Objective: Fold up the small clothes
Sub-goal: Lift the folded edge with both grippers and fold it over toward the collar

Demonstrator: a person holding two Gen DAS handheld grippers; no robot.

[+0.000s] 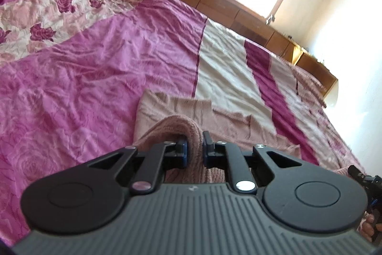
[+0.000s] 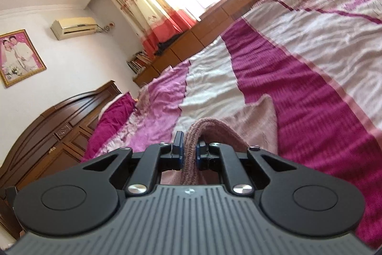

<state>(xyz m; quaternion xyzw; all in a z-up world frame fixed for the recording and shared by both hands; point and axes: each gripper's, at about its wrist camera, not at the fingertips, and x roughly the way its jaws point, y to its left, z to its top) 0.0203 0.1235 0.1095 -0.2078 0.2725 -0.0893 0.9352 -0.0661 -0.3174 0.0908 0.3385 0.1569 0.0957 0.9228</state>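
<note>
A dusty-pink knitted garment (image 1: 214,121) is held at two points, apparently so that one edge can be carried over the rest as a fold; this is judged from the grips alone. In the left wrist view, the left gripper (image 1: 194,149) is closed down to a narrow gap, and a thick roll of the knit is pinched between its blue-lined fingers (image 1: 182,151), the cloth bulging over the left finger toward 11 o'clock. In the right wrist view, the right gripper (image 2: 189,152) is likewise nearly closed on a ribbed edge of the same garment (image 2: 210,133), which arches up and falls away toward 3 o'clock. The remainder of the garment is spread on the bedspread (image 1: 95,63), lying beyond the left gripper from 11 to 3 o'clock, partly doubled, with a raised flap and wrinkles. The knit looks soft, thick and limp, pale pink with faint darker streaks. Whether it is a top or trousers cannot be told.
</note>
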